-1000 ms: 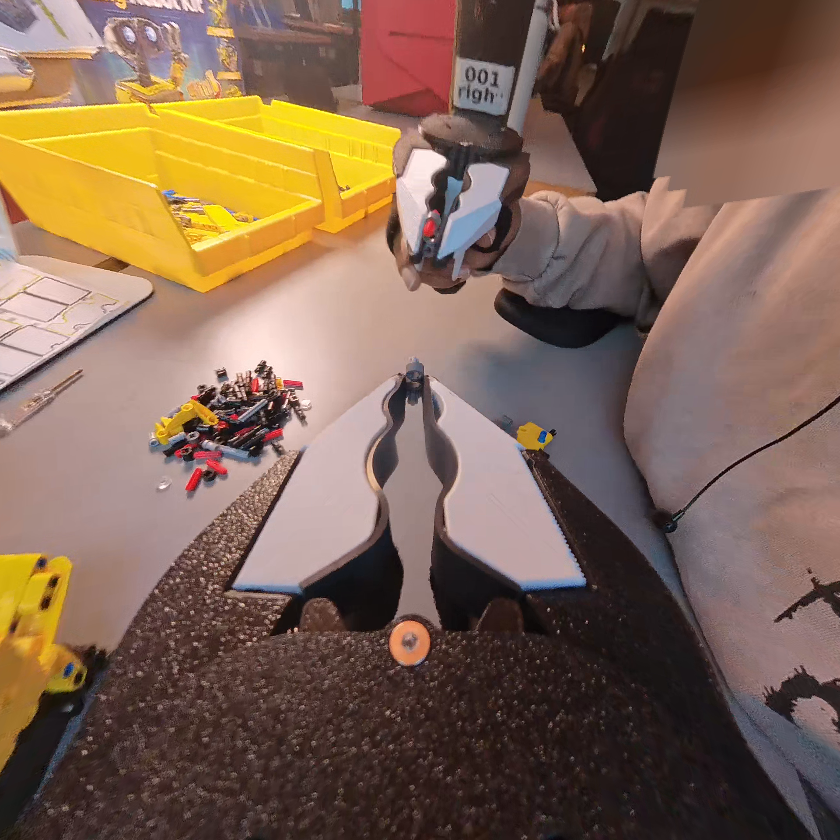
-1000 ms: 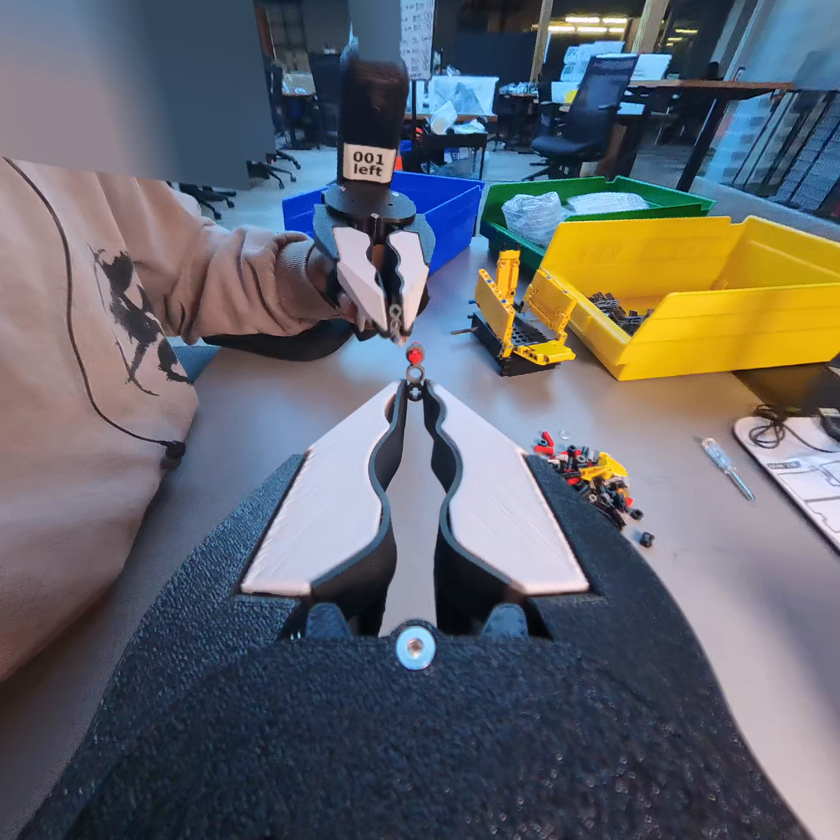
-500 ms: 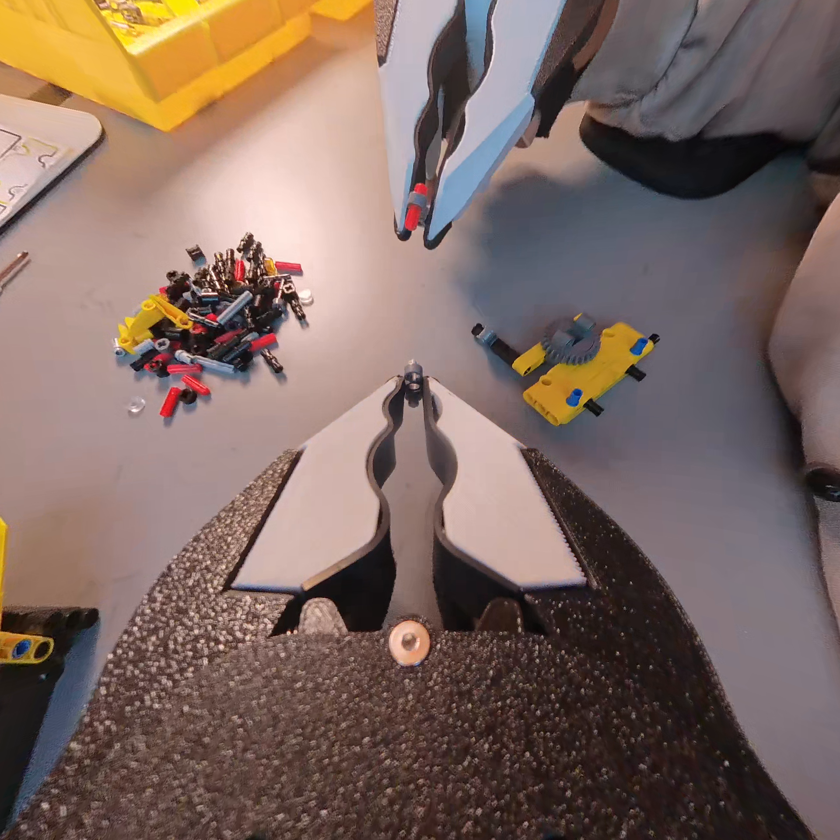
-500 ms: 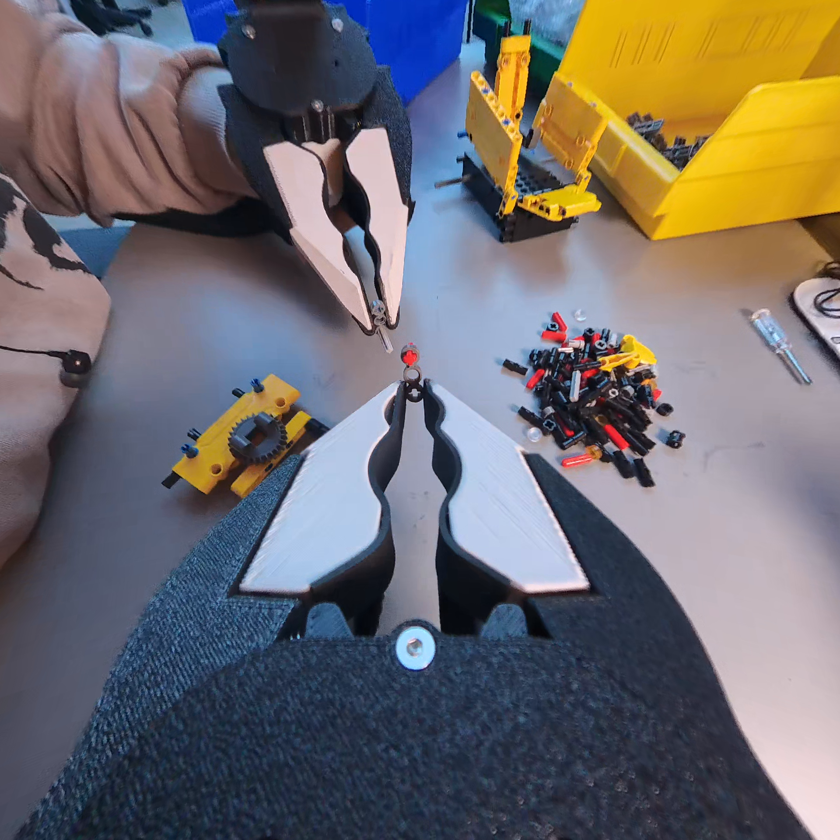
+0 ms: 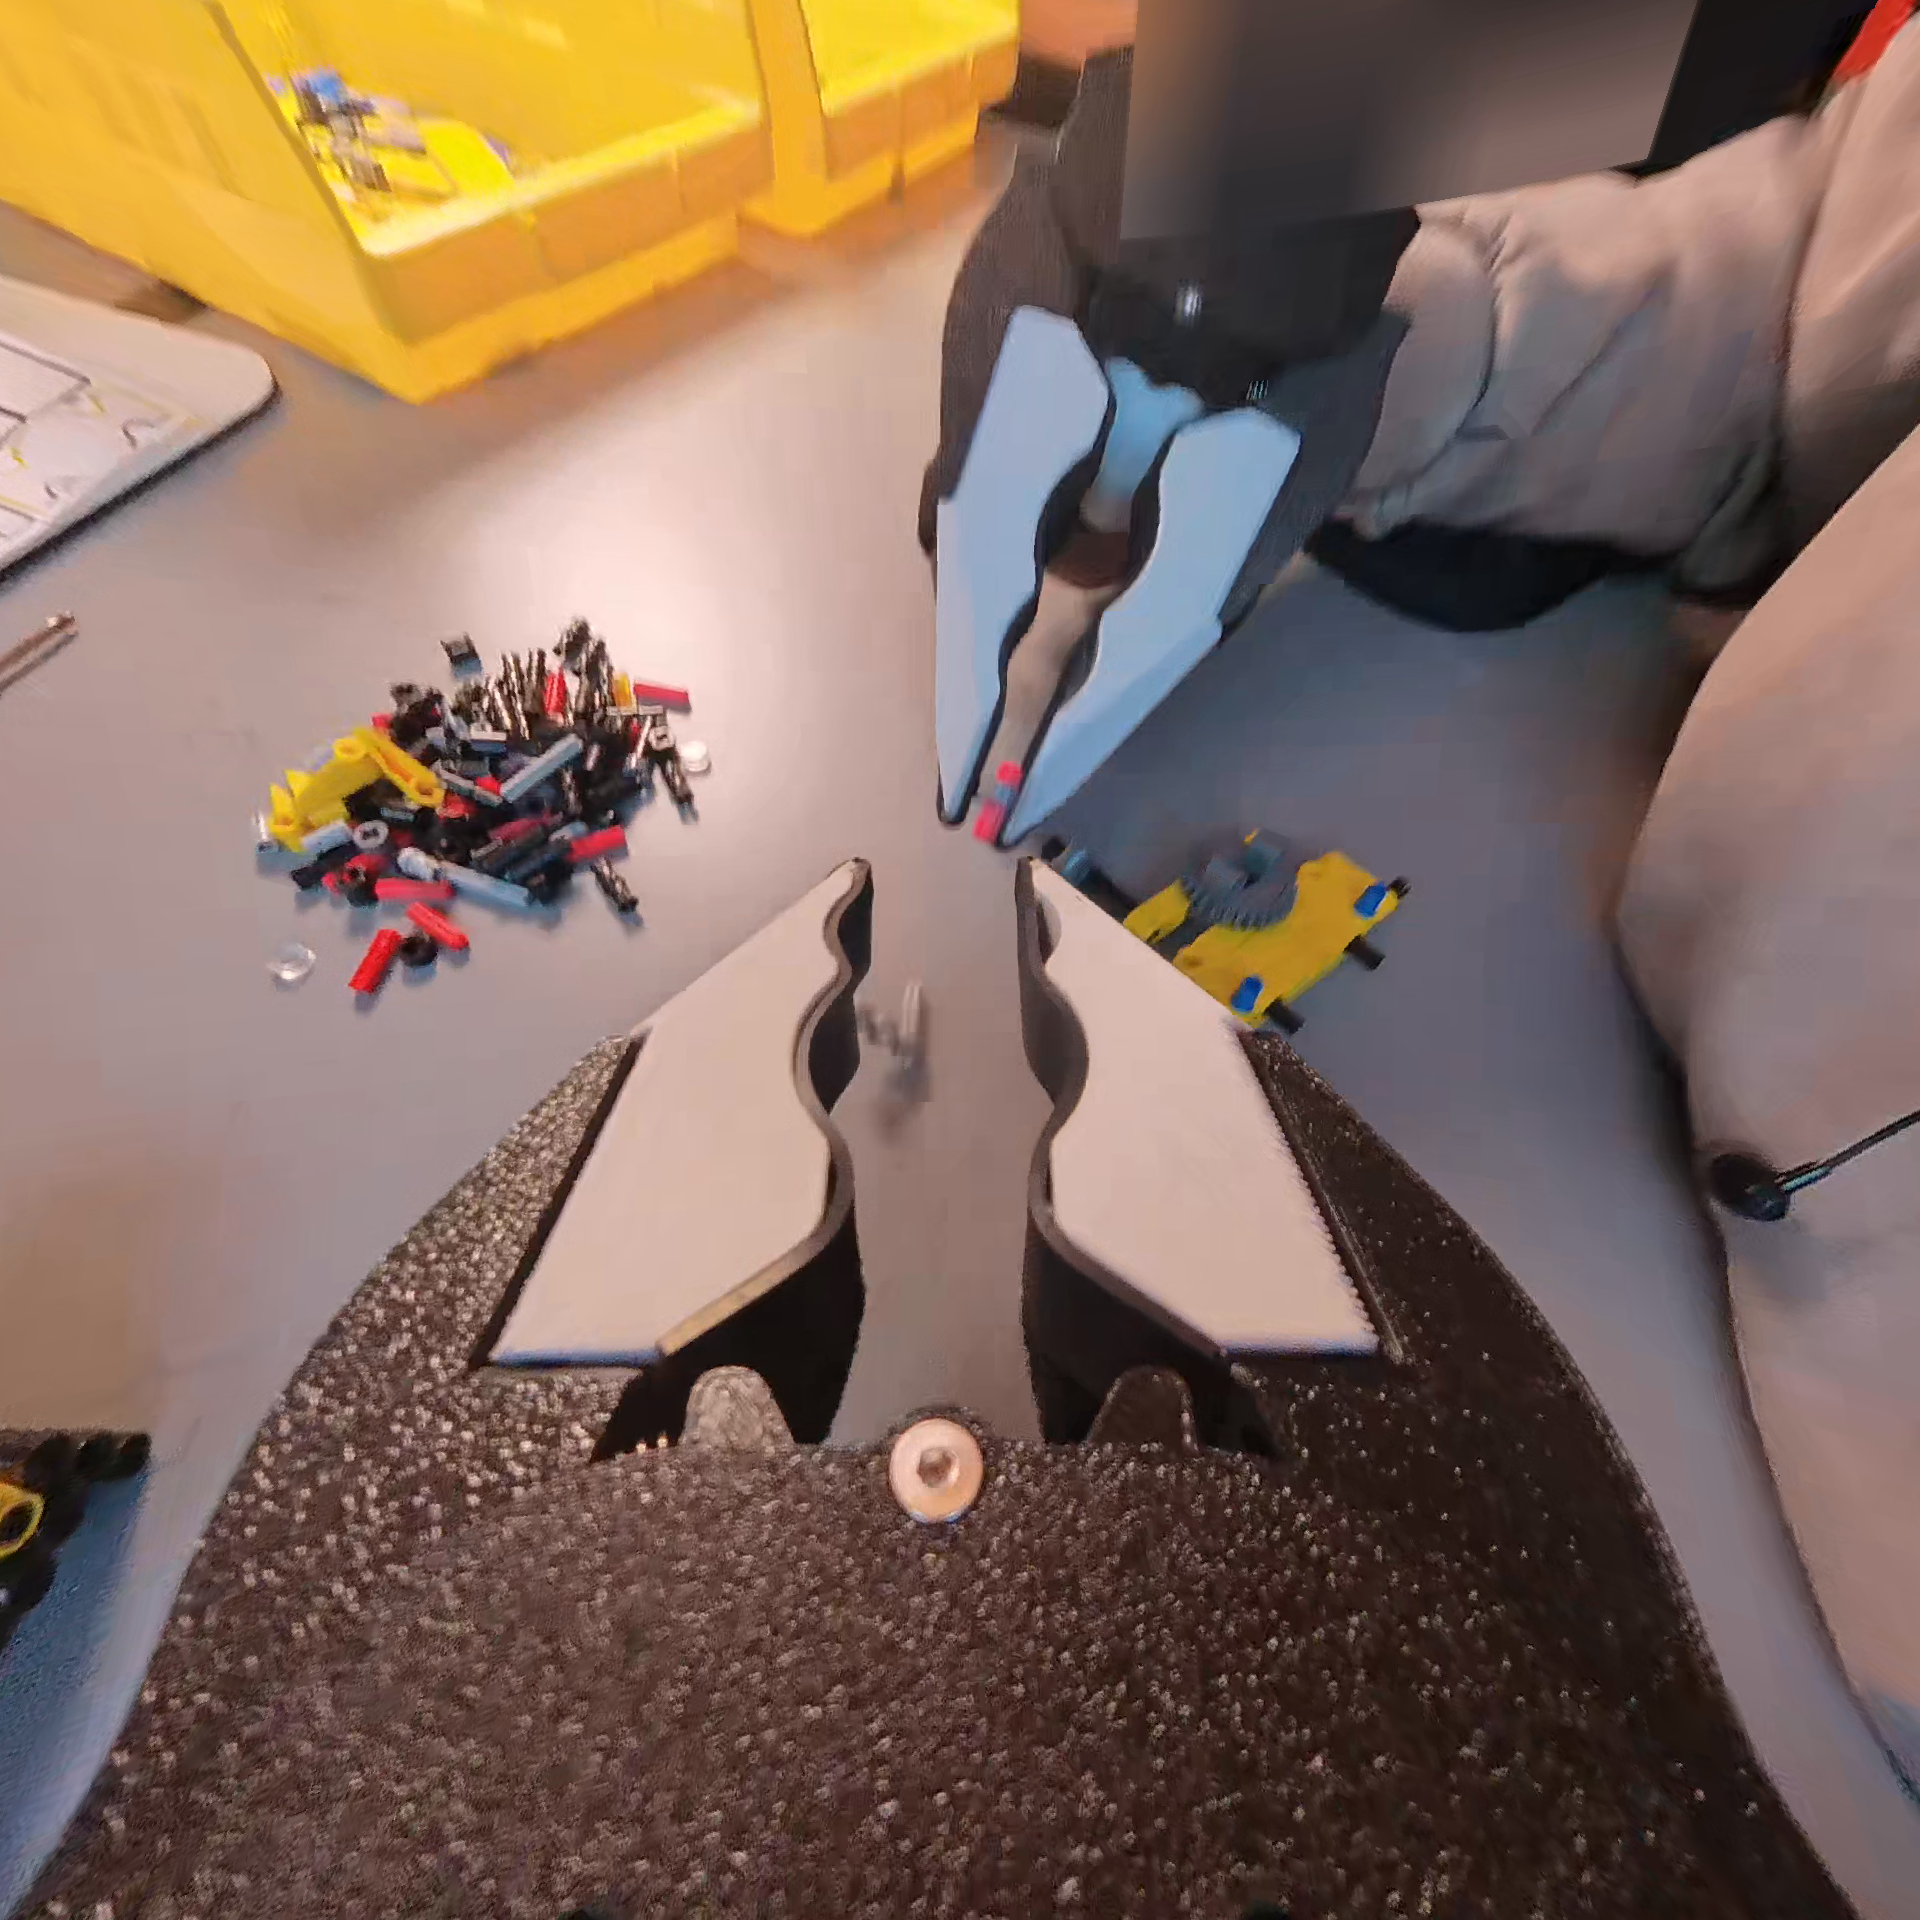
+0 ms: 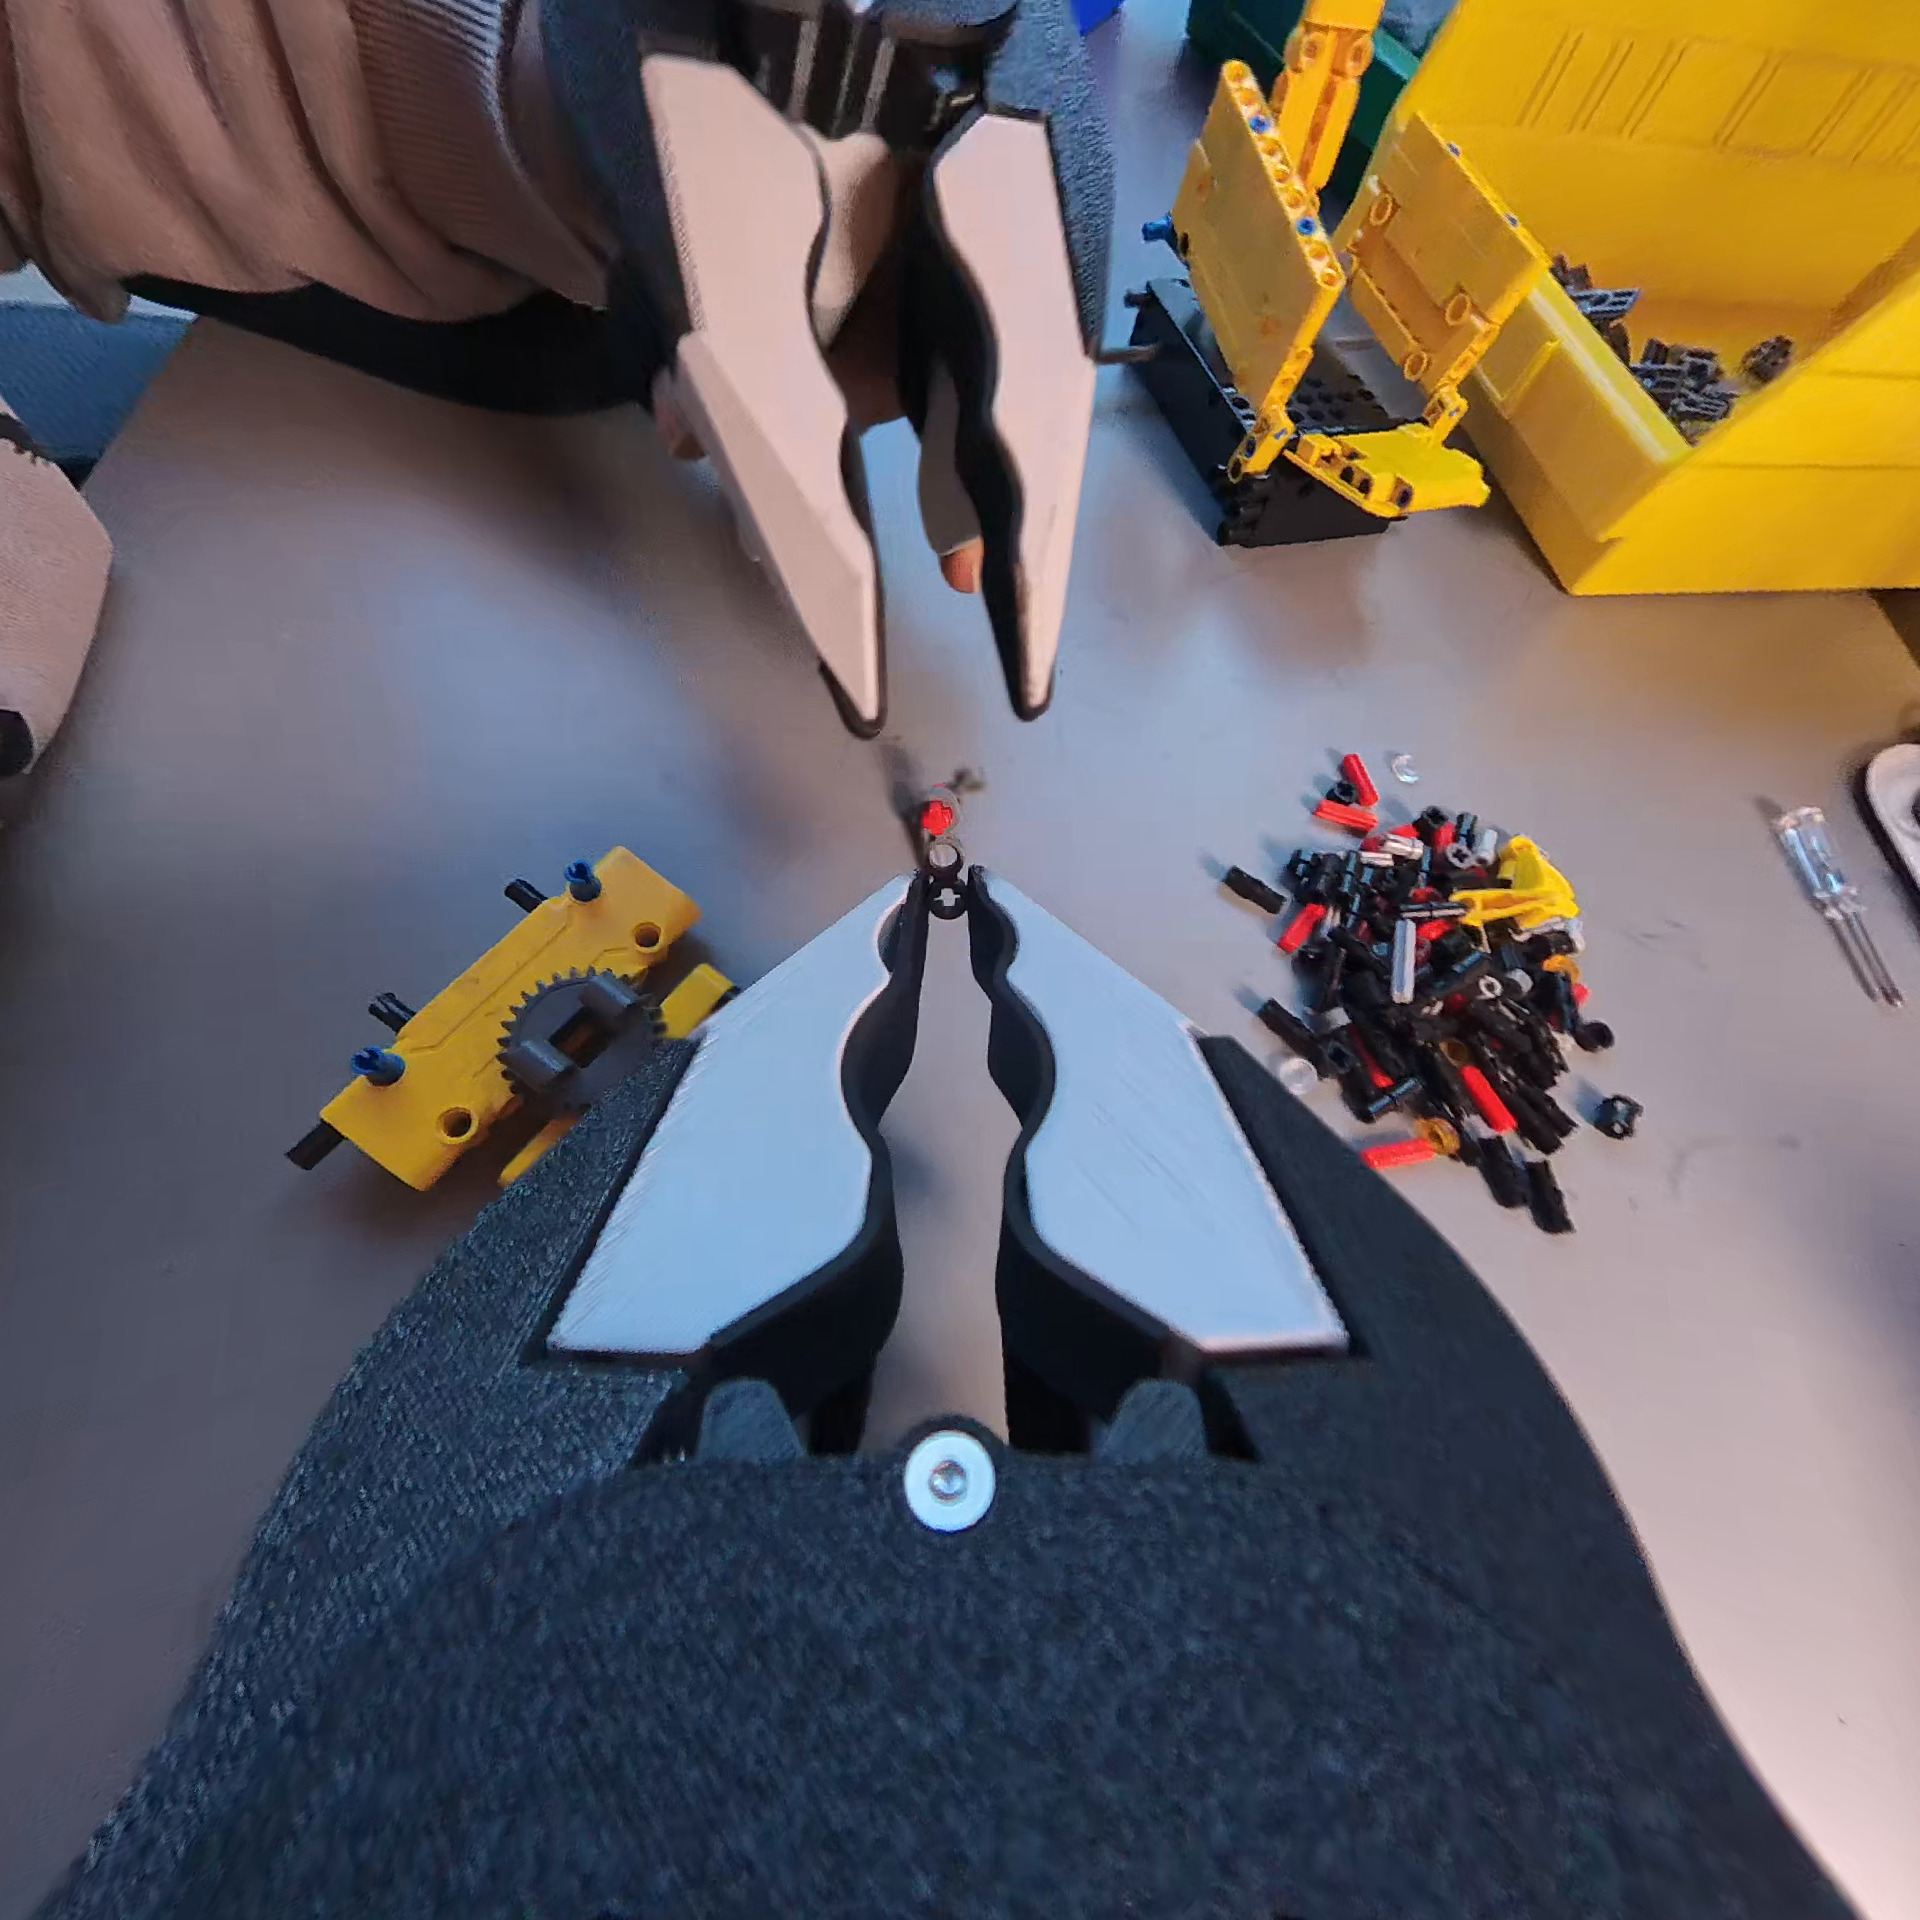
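Note:
My left gripper (image 5: 940,868) is open just above the grey table (image 5: 727,499). A small grey piece (image 5: 902,1023), blurred, shows in the gap between its fingers and touches neither pad. My right gripper (image 6: 945,883) is shut on a small black connector (image 6: 944,900) with a grey and red pin (image 6: 938,817) sticking forward. The two grippers point tip to tip, close together; the right one (image 5: 982,821) and its red pin (image 5: 995,800) also show in the left wrist view, the open left one (image 6: 945,712) in the right wrist view. A yellow plate with a grey gear (image 6: 499,1029) lies beside them.
A pile of small black, red and yellow parts (image 6: 1434,987) lies on the table. Yellow bins (image 6: 1714,312) and a yellow and black model (image 6: 1299,364) stand behind. A screwdriver (image 6: 1839,904) and a printed sheet (image 5: 83,416) lie at the edges. A person's sleeve (image 5: 1558,364) is close by. My two grippers' fingertips are within a few centimetres of each other.
My left gripper has opened and the small grey piece has left its grasp. Both grippers have come down toward the table. The right gripper stays shut on its piece.

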Available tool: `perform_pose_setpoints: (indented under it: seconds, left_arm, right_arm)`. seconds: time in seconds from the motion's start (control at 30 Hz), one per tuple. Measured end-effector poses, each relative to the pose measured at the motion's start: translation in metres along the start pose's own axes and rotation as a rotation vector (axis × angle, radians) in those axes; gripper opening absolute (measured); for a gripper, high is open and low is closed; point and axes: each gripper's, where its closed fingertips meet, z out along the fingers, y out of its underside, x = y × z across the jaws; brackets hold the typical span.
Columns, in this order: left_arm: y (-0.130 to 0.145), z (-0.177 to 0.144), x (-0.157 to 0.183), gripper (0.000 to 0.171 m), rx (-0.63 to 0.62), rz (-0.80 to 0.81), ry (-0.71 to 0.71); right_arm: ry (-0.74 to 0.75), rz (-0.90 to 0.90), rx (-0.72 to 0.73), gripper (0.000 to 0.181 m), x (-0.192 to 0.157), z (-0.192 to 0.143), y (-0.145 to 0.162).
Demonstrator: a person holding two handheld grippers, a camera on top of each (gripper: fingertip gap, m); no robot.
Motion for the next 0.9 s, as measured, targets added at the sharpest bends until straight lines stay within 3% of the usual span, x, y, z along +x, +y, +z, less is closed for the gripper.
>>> perform_pose_setpoints:
  seconds: [0.07, 0.2, 0.37, 0.63, 0.9]
  left_arm:
    - [-0.007, -0.001, 0.006, 0.022, 0.038, 0.020, 0.024]
    - [-0.001, 0.006, 0.018, 0.011, -0.008, 0.129, 0.040]
    - [0.002, 0.010, 0.020, 0.005, -0.025, 0.150, 0.037]
    - [-0.016, 0.000, 0.024, 0.003, 0.102, -0.007, 0.133]
    - [-0.017, 0.000, 0.027, 0.003, 0.115, -0.100, 0.196]
  right_arm:
    - [-0.017, -0.013, -0.004, 0.006, -0.006, 0.004, -0.002]
    - [-0.033, -0.029, 0.001, 0.006, -0.013, 0.007, -0.006]
    - [-0.031, -0.021, 0.029, 0.006, -0.012, 0.004, -0.011]
    - [-0.097, 0.083, 0.231, 0.009, -0.012, -0.014, -0.038]
    - [-0.085, 0.038, 0.213, 0.010, -0.014, -0.013, -0.036]
